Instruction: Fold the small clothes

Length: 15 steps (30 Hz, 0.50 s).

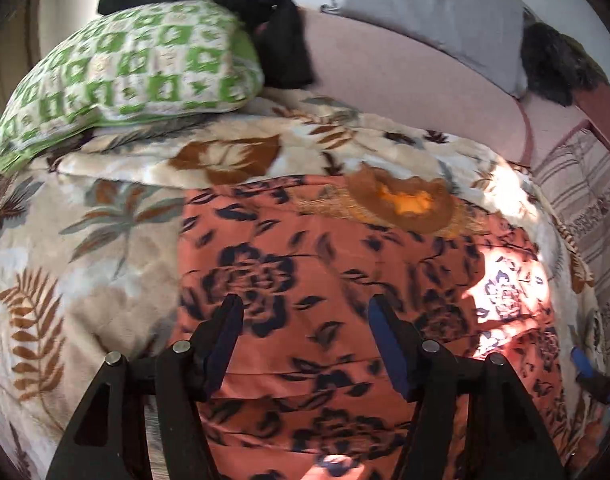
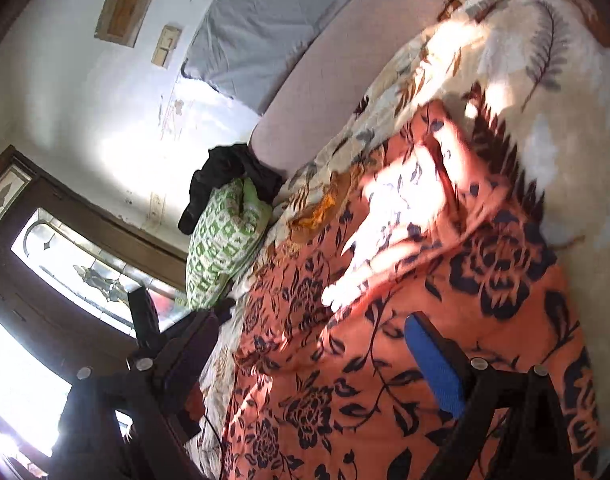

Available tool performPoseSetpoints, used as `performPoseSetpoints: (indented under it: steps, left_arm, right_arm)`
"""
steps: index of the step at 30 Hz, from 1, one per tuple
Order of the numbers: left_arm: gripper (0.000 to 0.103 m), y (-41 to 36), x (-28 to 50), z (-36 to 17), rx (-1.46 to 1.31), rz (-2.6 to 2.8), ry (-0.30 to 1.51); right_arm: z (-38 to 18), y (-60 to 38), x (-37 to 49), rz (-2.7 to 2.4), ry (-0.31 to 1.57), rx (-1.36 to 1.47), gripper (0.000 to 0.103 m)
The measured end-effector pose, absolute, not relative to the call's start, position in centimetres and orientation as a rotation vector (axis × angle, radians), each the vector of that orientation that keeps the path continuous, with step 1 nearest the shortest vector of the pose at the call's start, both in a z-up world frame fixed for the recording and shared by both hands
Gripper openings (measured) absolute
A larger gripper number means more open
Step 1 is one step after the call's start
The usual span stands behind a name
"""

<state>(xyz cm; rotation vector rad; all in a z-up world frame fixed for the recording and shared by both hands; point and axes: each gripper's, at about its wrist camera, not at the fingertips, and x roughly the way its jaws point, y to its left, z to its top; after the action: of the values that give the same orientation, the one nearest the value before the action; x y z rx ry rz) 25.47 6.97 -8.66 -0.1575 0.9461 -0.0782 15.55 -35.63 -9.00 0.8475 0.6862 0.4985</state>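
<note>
A: Orange floral garment (image 1: 325, 280) lies spread flat on the leaf-print blanket (image 1: 85, 248), right under and ahead of my left gripper (image 1: 305, 312). Jaws stand apart, nothing between them, pads clear of the cloth.

B: And the right gripper (image 2: 305, 320)?

A: Also spread wide, nothing gripped; the garment runs beneath and beyond it (a sunlit fold (image 2: 385, 216) sits ahead of its blue pad).

B: Step in hand?

A: I judge a fold has been laid and I'm between grasps. To do it well: pinch one layer at an edge or corner with each gripper, lift evenly, lay edges aligned, smooth before releasing. Thin fabric may drag the blanket pile.

B: Farther out?

A: Green checked pillow (image 1: 125, 68) ahead-left with a black garment (image 1: 265, 20) over it; grey pillow (image 1: 425, 16) ahead-right.

B: Containers?

A: None I can see.
</note>
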Motion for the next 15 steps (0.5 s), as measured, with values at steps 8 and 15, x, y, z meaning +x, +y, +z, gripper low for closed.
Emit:
performPoseSetpoints:
  steps: [8,15]
  left_arm:
    - [0.07,9.5,25.1,-14.2,-0.143,-0.05,0.957]
    - [0.075,9.6,24.8,-14.3,-0.138,-0.079,0.922]
  right_arm:
    - [-8.8,-37.2,29.9,0.293,0.91,0.625,0.094]
    - [-8.9,-30.6,31.9,0.132,1.008,-0.039,0.018]
